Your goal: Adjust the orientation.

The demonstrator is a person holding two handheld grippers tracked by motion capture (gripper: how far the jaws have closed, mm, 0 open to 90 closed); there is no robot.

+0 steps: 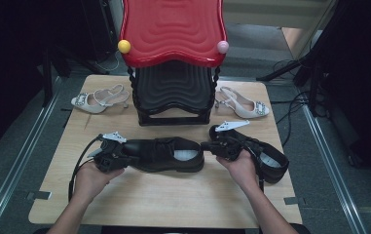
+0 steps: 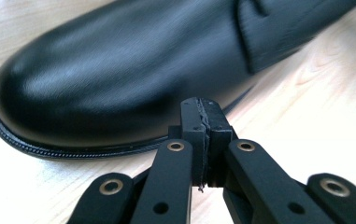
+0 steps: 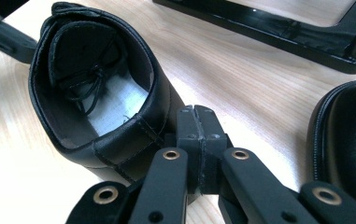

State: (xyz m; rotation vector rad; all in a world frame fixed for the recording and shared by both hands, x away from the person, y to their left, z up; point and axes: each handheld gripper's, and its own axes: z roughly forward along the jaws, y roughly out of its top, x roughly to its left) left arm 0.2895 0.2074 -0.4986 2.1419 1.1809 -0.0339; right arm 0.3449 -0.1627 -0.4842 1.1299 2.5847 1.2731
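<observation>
A black leather shoe [image 1: 163,153] lies on its sole across the front of the wooden table [image 1: 173,204], toe to the left. My left gripper [image 1: 122,155] is at its toe, shut with nothing between the jaws. In the left gripper view the closed tips [image 2: 202,105] sit just beside the glossy toe [image 2: 119,70], near the sole's edge. My right gripper [image 1: 206,146] is at the heel end, also shut and empty. Its tips [image 3: 196,112] rest against the outside of the heel wall [image 3: 119,140]. A second black shoe [image 1: 273,163] lies to the right, under the right hand.
A shoe rack [image 1: 173,90] with a red top shelf [image 1: 173,29] and black lower shelves stands at the table's back middle; its black base [image 3: 269,28] is just beyond the shoe. One white slingback heel [image 1: 98,100] lies left of it, another [image 1: 244,105] right.
</observation>
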